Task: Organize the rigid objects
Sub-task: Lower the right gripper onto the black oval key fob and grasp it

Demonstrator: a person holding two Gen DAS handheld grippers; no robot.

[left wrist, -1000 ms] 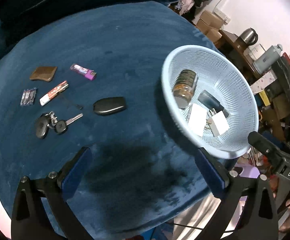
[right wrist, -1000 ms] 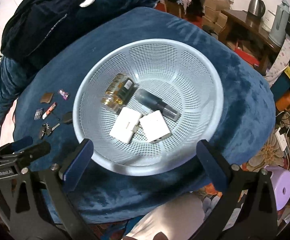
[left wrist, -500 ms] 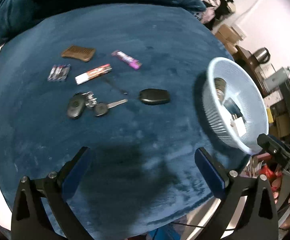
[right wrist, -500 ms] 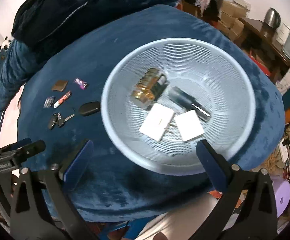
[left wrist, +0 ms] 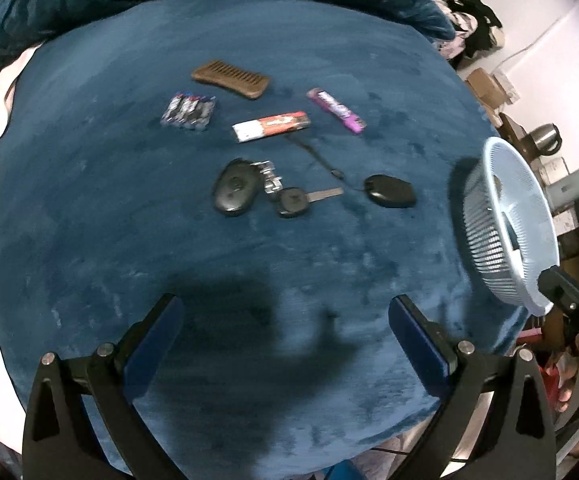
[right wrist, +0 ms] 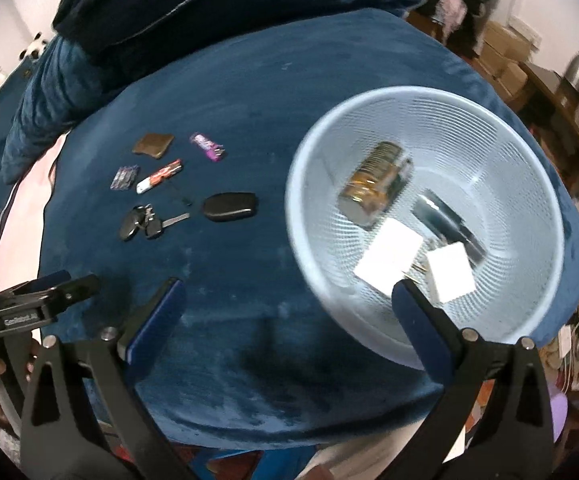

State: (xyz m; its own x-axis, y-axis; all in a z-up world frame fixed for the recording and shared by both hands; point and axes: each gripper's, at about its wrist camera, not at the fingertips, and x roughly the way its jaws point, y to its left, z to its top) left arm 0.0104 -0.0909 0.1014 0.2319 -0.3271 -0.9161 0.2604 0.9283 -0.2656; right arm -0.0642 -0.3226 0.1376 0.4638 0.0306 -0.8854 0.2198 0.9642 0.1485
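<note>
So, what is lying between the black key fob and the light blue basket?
Nothing: in the right wrist view, only bare blue cloth separates the black key fob from the light blue basket. The left wrist view agrees.

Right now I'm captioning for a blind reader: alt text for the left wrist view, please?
Open left gripper hovers over a blue velvet surface strewn with keys, a black fob, a wooden comb and batteries; a pale blue basket sits right.

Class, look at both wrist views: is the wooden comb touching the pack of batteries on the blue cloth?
Apart. The left wrist view shows a strip of blue cloth between the wooden comb and the pack of batteries; the right wrist view agrees.
</note>
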